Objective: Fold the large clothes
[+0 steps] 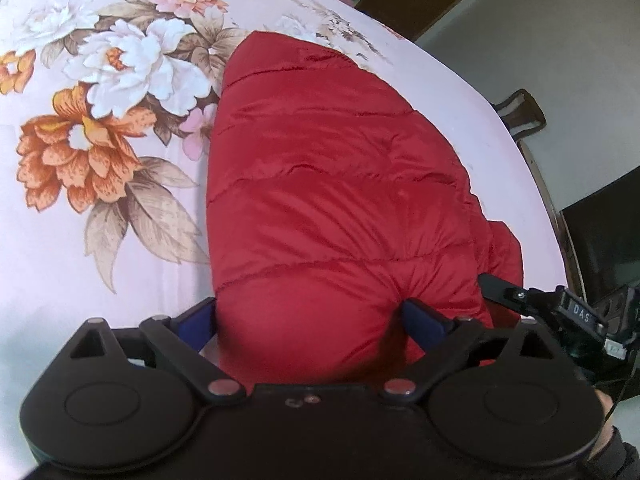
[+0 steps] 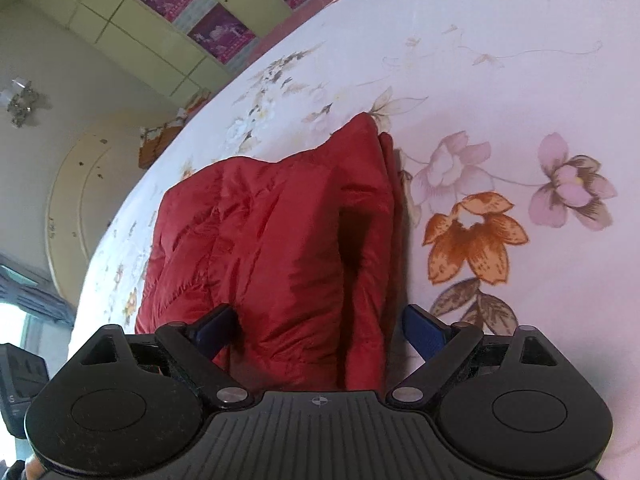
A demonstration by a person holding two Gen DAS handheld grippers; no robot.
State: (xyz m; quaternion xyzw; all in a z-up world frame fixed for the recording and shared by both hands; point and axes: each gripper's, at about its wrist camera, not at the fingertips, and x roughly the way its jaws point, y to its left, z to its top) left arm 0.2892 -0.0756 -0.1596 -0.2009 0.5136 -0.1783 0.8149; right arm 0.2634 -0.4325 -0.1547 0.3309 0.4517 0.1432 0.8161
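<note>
The red jacket [image 1: 332,216] is a quilted, padded cloth with a light sheen, smooth between the stitched seams and finely creased near the lower middle of the frame. The bed sheet [image 1: 100,240] under it is matt woven cloth, smooth, with a printed flower pattern. The left hand-held gripper [image 1: 310,320] has a body of matt black plastic with dull silver metal pins, and its blue pads [image 1: 424,320] look like soft rubber. The right hand-held gripper [image 2: 320,332] is also matt black plastic, ribbed at the bottom, dusty. The cupboard [image 2: 132,12] at upper left looks painted and glossy.
</note>
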